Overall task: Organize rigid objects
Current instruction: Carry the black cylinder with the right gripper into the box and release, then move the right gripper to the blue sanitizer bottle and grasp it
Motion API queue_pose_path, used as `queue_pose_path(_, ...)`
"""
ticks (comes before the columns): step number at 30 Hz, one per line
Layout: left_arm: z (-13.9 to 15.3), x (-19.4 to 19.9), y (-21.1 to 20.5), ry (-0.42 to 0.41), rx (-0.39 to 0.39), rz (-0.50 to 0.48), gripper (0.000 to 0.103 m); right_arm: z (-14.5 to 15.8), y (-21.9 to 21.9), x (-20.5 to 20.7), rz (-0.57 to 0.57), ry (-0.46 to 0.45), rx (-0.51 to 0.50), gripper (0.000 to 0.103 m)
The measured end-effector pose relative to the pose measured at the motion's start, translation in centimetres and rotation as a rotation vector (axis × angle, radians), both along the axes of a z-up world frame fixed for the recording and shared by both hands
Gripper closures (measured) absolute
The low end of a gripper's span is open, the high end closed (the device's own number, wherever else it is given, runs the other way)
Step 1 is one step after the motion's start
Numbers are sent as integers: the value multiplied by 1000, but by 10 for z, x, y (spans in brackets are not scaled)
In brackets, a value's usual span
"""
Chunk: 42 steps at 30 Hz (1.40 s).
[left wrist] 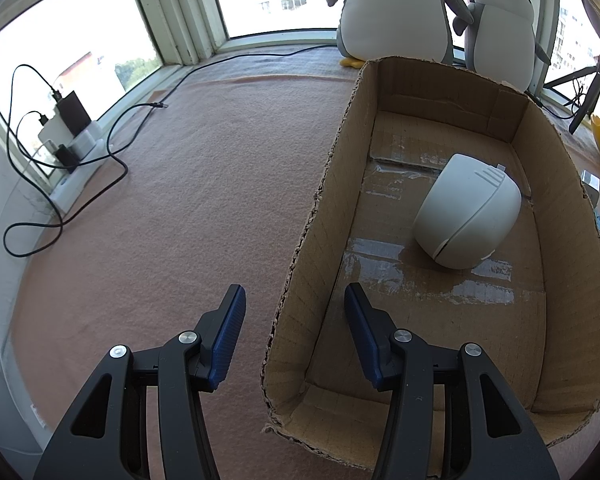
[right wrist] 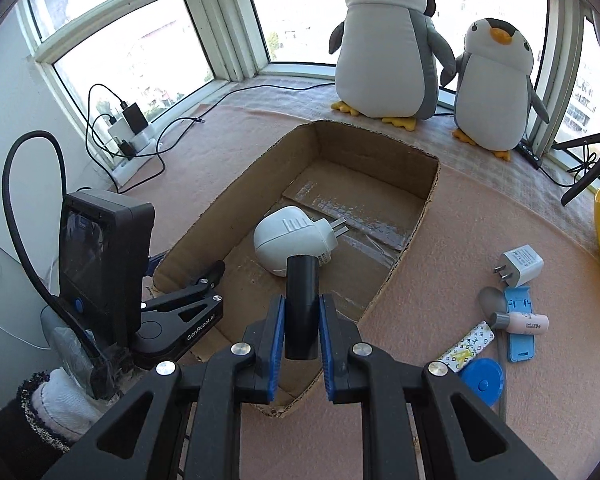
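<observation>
Right gripper (right wrist: 300, 332): jaws clamped on a black tube (right wrist: 301, 304), held upright over the near end of the cardboard box (right wrist: 416, 232). Left gripper (left wrist: 292, 320): jaws straddle the box's left wall near its near corner; the left-wrist view shows a gap either side, so a grip on the wall cannot be told. A white plug-in device (right wrist: 290, 242) is seen lying inside the box, mid-floor, prongs toward the far right. Still out on the table (right wrist: 480, 216), right of the box: white charger (right wrist: 520, 266), blue stand (right wrist: 520, 332), pink bottle (right wrist: 526, 320), patterned tube (right wrist: 466, 348), blue round lid (right wrist: 482, 382). Two plush penguins (right wrist: 384, 52) are seen at the far window.
</observation>
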State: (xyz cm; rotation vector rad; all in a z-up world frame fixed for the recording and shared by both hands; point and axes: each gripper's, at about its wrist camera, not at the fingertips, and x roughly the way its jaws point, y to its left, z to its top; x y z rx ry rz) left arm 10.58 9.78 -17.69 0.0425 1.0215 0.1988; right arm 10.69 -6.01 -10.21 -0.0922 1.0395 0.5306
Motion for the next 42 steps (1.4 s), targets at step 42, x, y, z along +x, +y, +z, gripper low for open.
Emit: queue_pose_path(42, 0, 1, -1, -4, 2, -1, 52, 7, -50, -11, -40, -1, 57, 51)
